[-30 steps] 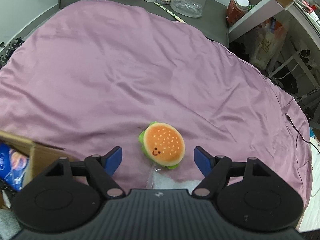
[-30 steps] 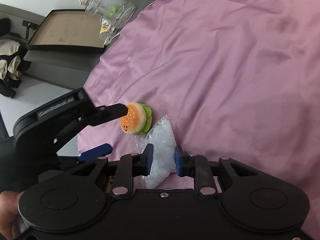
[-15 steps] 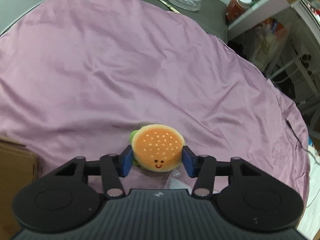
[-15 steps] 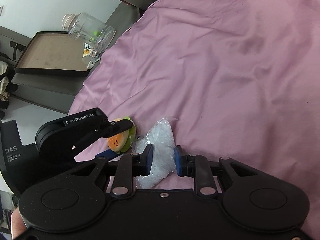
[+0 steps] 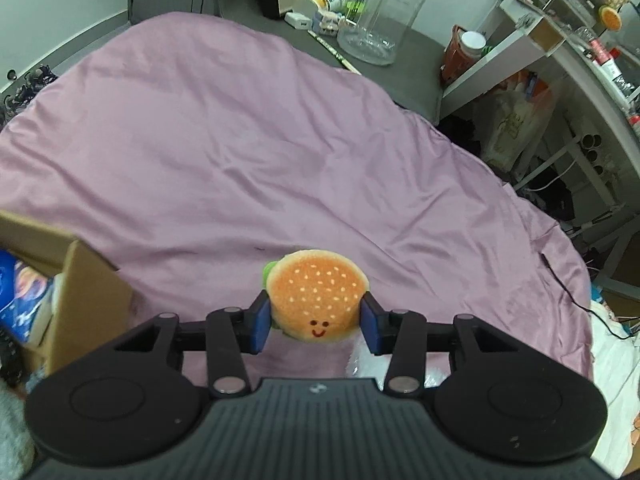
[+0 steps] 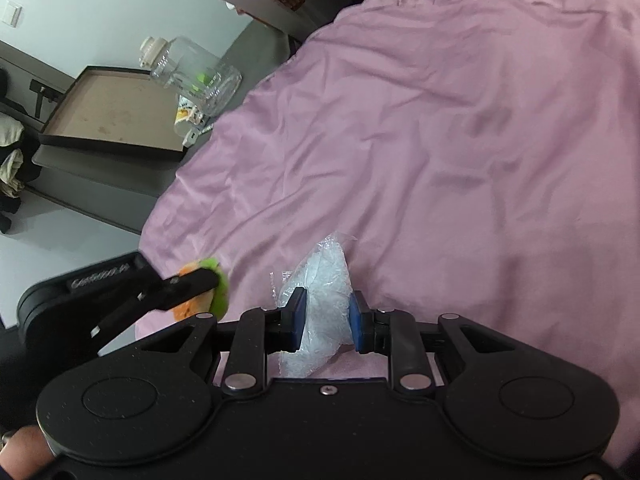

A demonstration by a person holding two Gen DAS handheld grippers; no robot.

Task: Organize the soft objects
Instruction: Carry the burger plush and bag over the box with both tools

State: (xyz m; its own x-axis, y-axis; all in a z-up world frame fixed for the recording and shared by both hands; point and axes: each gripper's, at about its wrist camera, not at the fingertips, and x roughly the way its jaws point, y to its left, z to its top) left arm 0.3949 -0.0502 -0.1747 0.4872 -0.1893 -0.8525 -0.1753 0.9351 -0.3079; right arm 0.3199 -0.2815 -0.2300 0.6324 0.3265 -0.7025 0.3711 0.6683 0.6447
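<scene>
My left gripper (image 5: 316, 326) is shut on a small plush hamburger (image 5: 316, 298), orange with a smiling face and a green edge, held just above the purple sheet (image 5: 240, 152). In the right wrist view the left gripper (image 6: 200, 280) and the hamburger (image 6: 208, 292) show at the lower left. My right gripper (image 6: 326, 318) is shut on a clear plastic bag of white stuffing (image 6: 324, 280) over the sheet (image 6: 460, 140). A bit of that bag (image 5: 360, 360) shows under my left gripper.
An open cardboard box (image 5: 80, 280) holding a blue item stands at the left. A grey table beyond the sheet carries a clear jar (image 5: 380, 12) and small bottles. White shelves (image 5: 540, 40) stand at the right. A flat tray (image 6: 108, 108) lies beside the bed.
My left gripper closed on the hamburger and lifted it off the sheet. The right gripper stayed shut on the bag and rose slightly.
</scene>
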